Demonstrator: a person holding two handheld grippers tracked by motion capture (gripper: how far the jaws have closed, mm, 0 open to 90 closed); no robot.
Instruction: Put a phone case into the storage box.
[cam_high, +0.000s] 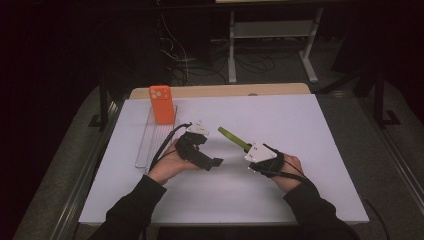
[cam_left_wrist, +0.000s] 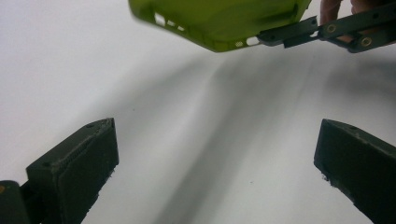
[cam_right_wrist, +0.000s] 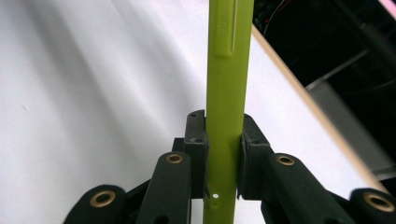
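A lime green phone case is held edge-on above the white table. My right gripper is shut on its near end; in the right gripper view both jaws press the case's thin sides. My left gripper stands open a little to the left of the case, with bare table between its fingers. In the left gripper view the green case hangs at the top, clamped by the right gripper's jaws. An orange phone stands upright at the back left.
A clear plastic tray lies along the table's left side, with the orange phone at its far end. A wooden board edge runs behind the white surface. Cables and a metal stand's legs lie on the dark floor beyond.
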